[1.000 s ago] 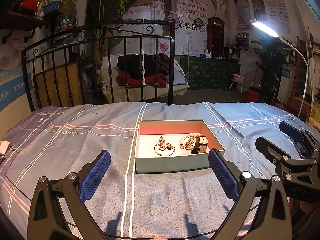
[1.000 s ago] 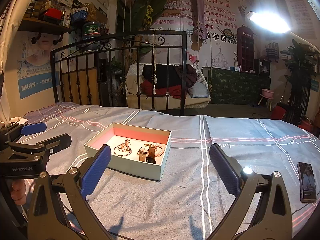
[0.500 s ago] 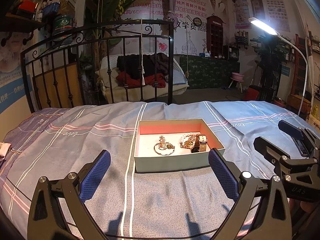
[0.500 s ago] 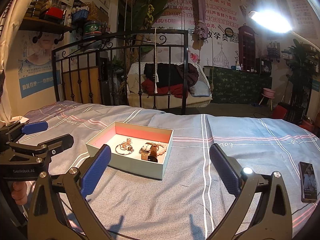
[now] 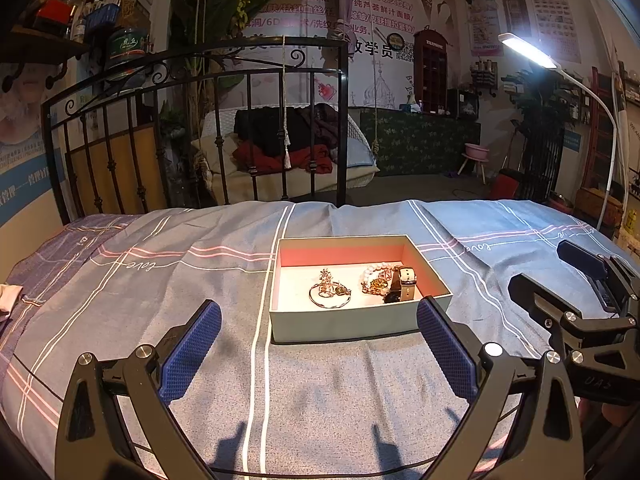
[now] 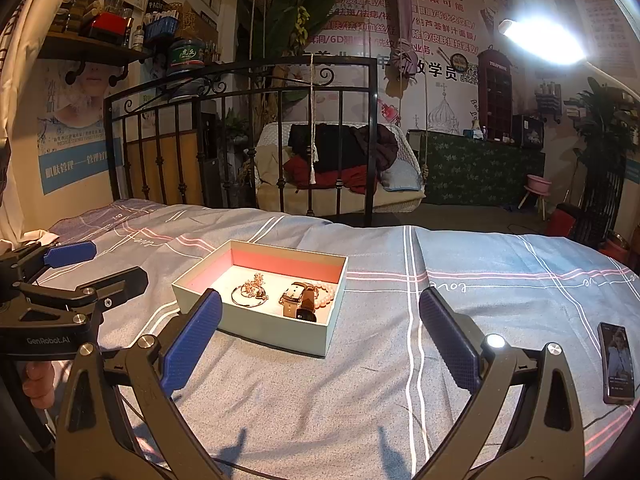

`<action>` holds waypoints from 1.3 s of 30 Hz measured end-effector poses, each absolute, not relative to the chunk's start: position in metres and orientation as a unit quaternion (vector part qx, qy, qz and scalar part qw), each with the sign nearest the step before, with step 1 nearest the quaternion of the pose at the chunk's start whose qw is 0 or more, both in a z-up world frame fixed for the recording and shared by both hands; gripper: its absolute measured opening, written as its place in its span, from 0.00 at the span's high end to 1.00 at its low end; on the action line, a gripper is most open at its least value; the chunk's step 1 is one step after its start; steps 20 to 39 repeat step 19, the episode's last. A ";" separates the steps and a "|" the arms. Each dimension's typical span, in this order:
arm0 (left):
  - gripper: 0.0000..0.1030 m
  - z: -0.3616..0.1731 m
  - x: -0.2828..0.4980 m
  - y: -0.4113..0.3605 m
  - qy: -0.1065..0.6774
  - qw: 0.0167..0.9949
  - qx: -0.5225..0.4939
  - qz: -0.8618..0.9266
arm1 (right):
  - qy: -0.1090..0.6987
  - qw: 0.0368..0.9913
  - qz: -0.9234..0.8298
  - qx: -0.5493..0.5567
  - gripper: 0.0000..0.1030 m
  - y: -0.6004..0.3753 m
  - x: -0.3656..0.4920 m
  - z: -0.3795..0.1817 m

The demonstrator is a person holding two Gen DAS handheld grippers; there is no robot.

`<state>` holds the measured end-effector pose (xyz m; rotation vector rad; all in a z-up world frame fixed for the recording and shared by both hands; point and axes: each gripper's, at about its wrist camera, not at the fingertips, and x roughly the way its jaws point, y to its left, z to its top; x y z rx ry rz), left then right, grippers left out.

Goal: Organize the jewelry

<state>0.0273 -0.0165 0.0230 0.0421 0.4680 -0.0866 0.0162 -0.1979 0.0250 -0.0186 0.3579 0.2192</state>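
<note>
Nearest the lens, the left gripper (image 5: 318, 344) spreads its black angular arms wide, its blue fingers (image 5: 190, 350) faced with a knobbly rubber grid and holding nothing; it hovers just above the bedspread (image 5: 140, 280), a grey-blue woven cloth crossed by white and pink stripes. The right gripper (image 6: 320, 340) hangs beside it at the same low height, jaws equally far apart and empty, and shows in the left view as a black jointed frame at the right edge. A dark phone (image 6: 618, 362) lies flat on the cloth near the right gripper. Just ahead of both sits the box (image 5: 352, 320), a shallow rectangular card tray with pale green outer walls, a pink inner wall and a white floor. Inside lie a thin metal bangle (image 5: 330, 296) with a small gilt ornament on it, a pearl bracelet (image 6: 328, 294), and a watch (image 6: 300, 300) with a brown strap, clustered towards the right half. Beyond stands a black wrought-iron bed rail (image 5: 200, 80) with curled scrolls.
</note>
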 end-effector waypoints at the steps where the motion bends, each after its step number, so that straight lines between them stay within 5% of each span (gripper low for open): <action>1: 0.06 0.022 0.027 -0.016 0.232 0.971 0.021 -0.043 | 0.177 0.978 0.109 -0.009 0.06 -0.198 0.016 0.025; 39: 0.06 0.021 0.029 -0.012 0.238 0.970 0.006 -0.039 | 0.179 0.978 0.107 -0.009 0.06 -0.199 0.016 0.023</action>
